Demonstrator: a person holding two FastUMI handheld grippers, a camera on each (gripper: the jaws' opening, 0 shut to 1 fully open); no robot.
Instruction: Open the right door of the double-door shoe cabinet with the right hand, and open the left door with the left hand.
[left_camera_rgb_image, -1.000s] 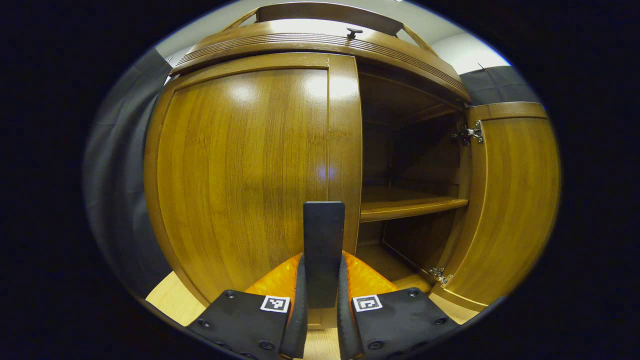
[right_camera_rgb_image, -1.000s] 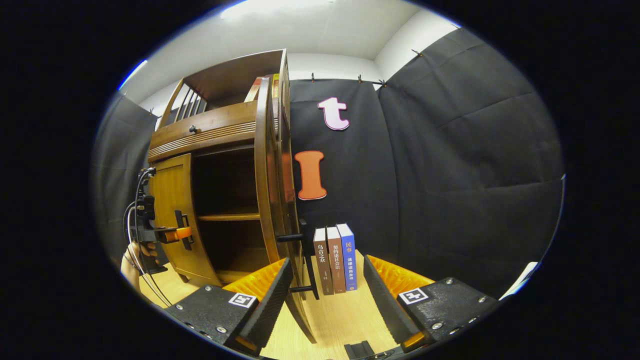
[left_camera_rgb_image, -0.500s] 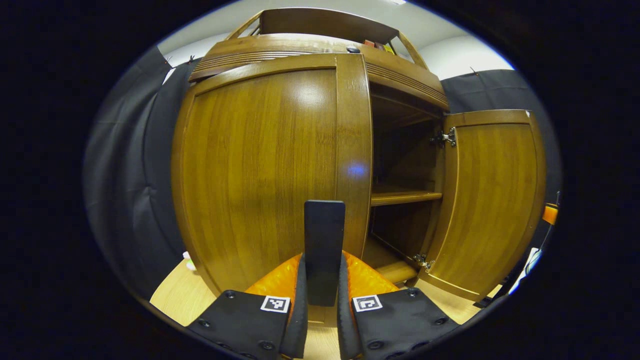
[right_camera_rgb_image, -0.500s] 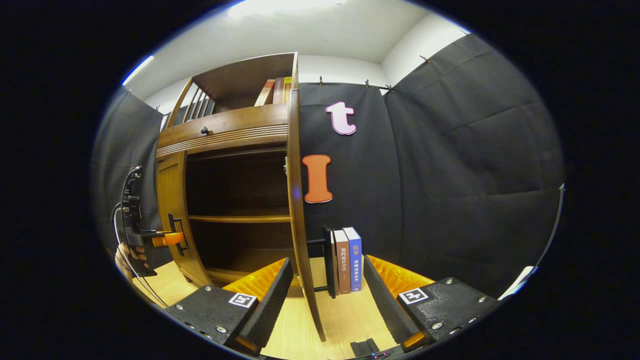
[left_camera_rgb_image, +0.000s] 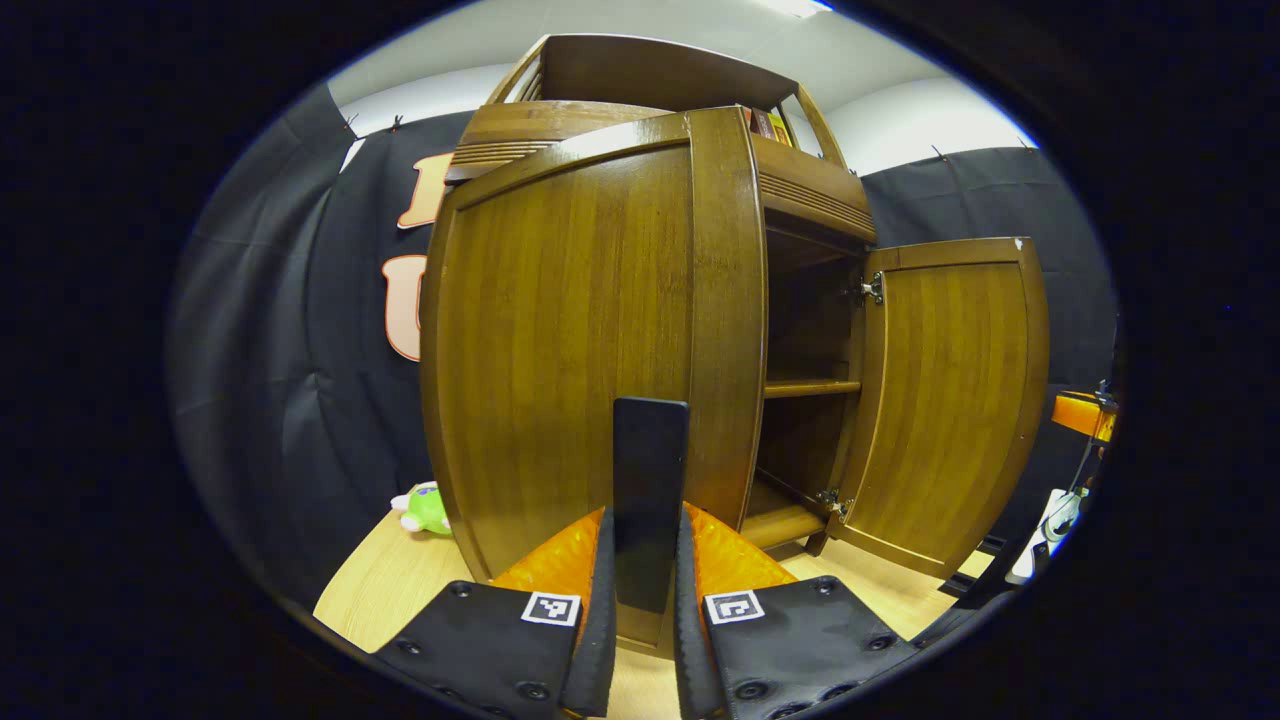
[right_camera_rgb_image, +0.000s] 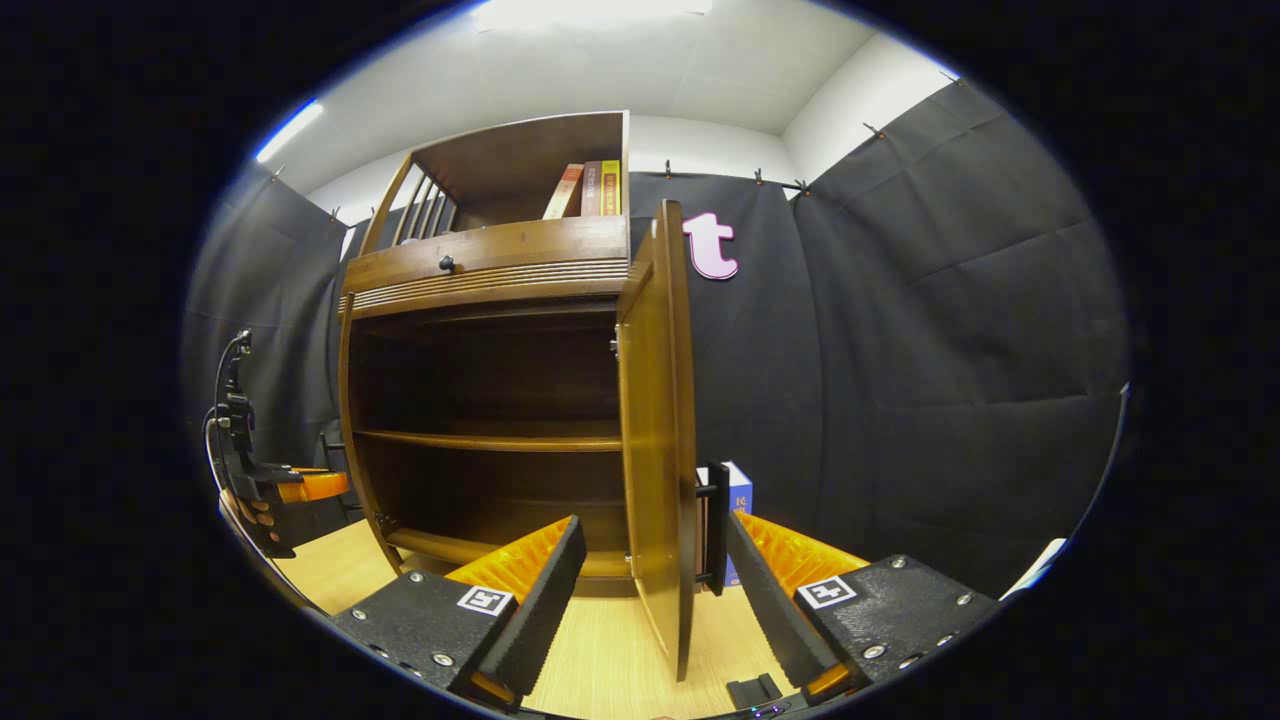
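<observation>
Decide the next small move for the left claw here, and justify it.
Probably open the left claw and let go: its fingers clamp the black handle, and the left door already stands swung wide, as does the right door.

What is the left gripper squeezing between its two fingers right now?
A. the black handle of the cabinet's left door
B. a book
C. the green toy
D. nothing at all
A: in the left gripper view the left gripper has both fingers pressed on the black handle of the left door.
</observation>
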